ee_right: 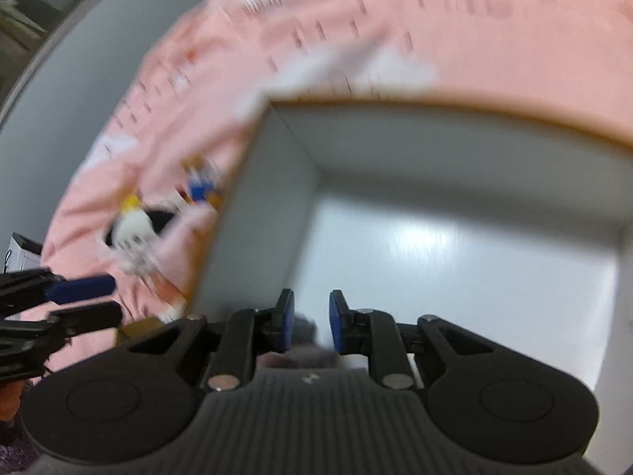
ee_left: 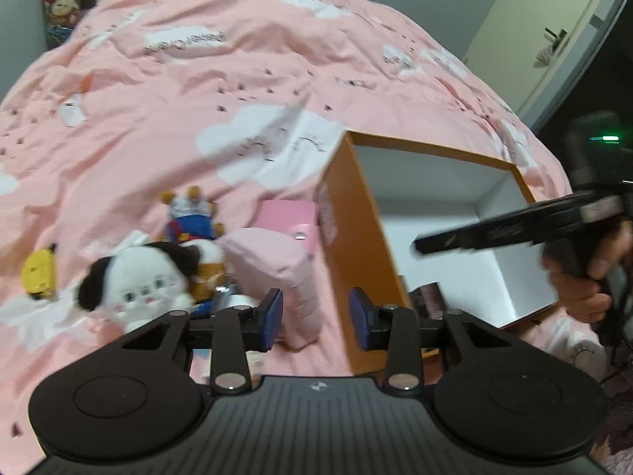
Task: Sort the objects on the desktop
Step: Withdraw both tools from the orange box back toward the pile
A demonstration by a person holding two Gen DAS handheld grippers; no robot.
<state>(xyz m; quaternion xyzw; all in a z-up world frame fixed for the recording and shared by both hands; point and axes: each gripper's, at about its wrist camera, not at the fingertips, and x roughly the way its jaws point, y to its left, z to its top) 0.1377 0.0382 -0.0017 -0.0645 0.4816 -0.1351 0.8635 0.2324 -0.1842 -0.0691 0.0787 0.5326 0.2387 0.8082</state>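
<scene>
Toys and little things sit in a heap on the pink blanket [ee_left: 166, 91], just left of the orange box [ee_left: 348, 237], so most of the sorting is not done yet. The box is made of stiff card, orange outside and smooth white inside, and its floor looks almost bare; something small and dark [ee_left: 429, 301] lies at the near edge, but it is too blurry to name. In the heap is a fluffy white plush dog with black ears [ee_left: 142, 281], a small doll in blue [ee_left: 192, 217], a yellow toy [ee_left: 39, 273], a soft pink pouch [ee_left: 277, 273] and a flat pink case [ee_left: 289, 217] behind it. The blanket is soft and wrinkly with white cloud shapes. The left gripper [ee_left: 316, 312] hangs over the gap between the pouch and the box wall, its blue pads apart and gripping nothing. The right gripper [ee_right: 312, 320] is over the box, pads a little apart and empty as far as the blurry view shows.
</scene>
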